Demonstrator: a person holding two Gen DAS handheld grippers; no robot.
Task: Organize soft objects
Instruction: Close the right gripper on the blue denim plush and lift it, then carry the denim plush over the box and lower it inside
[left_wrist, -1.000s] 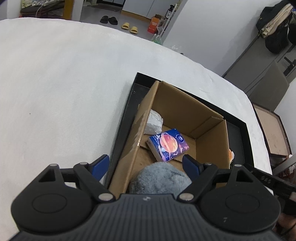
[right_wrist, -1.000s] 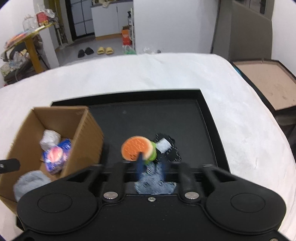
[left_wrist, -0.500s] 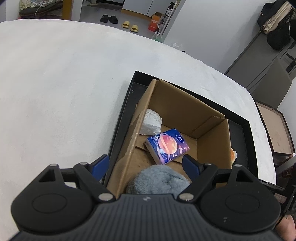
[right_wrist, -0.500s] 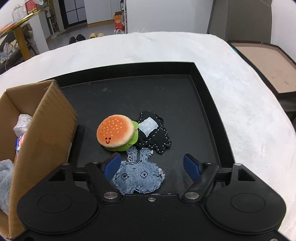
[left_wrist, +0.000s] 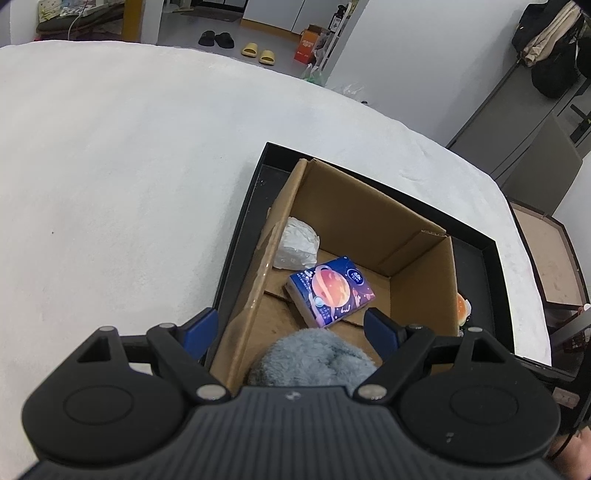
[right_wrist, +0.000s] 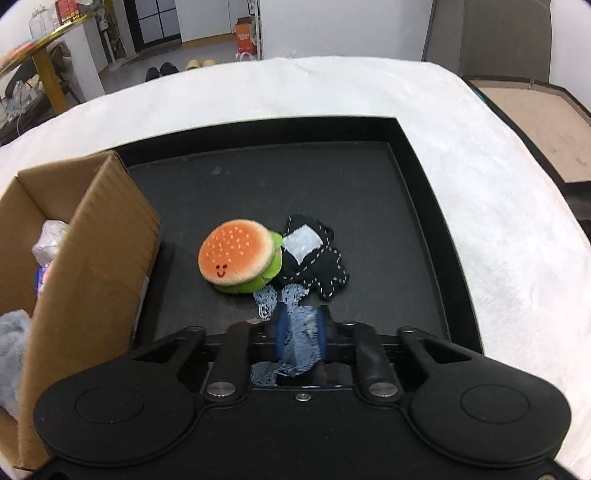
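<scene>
My right gripper (right_wrist: 300, 328) is shut on a blue denim patch toy (right_wrist: 295, 343), held just above the black tray (right_wrist: 417, 162). A plush hamburger (right_wrist: 238, 256) and a black stitched fabric toy (right_wrist: 314, 258) lie on the tray just ahead. My left gripper (left_wrist: 291, 328) is open and empty over the near end of the cardboard box (left_wrist: 369, 206). In the box lie a grey fluffy toy (left_wrist: 314, 358), a blue tissue pack (left_wrist: 330, 291) and a white crumpled bag (left_wrist: 297, 243).
The box (right_wrist: 92, 258) stands at the tray's left end. The tray sits on a white fuzzy tabletop (left_wrist: 110, 166). A brown board (right_wrist: 535, 125) lies beyond the table's right edge.
My right gripper was open over the denim toy half a second ago and has closed on it. The left gripper has drawn back slightly above the box.
</scene>
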